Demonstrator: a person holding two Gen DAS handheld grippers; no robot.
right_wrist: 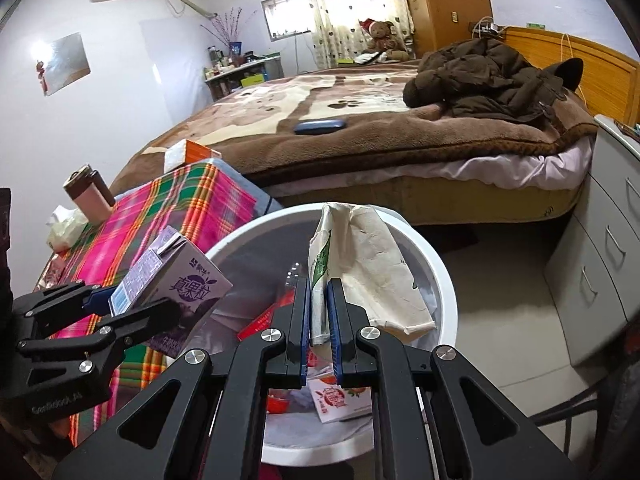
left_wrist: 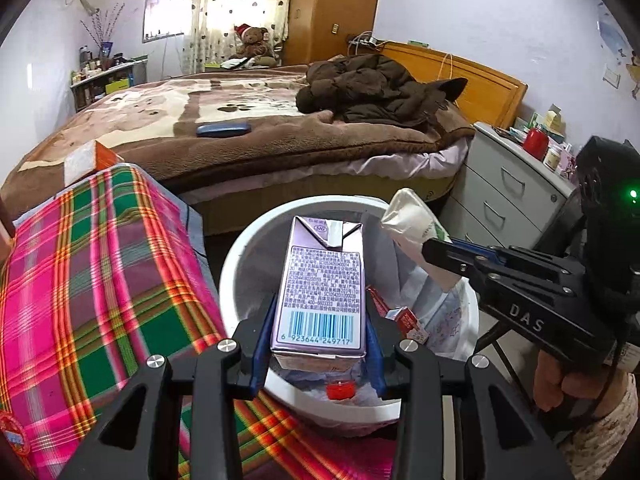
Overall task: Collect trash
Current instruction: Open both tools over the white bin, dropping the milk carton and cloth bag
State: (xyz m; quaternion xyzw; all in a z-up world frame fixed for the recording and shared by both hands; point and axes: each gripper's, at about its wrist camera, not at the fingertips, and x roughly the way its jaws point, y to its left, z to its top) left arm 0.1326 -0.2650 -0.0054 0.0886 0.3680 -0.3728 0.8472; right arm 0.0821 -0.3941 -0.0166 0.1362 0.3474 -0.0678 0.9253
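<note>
Two grippers are showing: the left gripper [left_wrist: 318, 344] and the right gripper [right_wrist: 319, 320]. One purple drink carton [left_wrist: 320, 280] is sitting in the left one, and one crumpled paper bag [right_wrist: 360, 264] in the right. One white trash bin [left_wrist: 240, 264] is standing below. One bed [left_wrist: 240, 136] is showing, with one brown coat [left_wrist: 372, 92] and one teddy bear [left_wrist: 254, 42].

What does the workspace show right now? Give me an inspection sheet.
Surface: plaid cloth covers the table.
Job's things: purple carton and flattened white carton held above white bin, which already holds trash.
Clutter: orange box, tissue.
Grippers: left tool shut on purple carton; right tool shut on flattened white carton.
Cables: yellow cord at headboard.
Surroundings: bed, brown coat, drawers.
</note>
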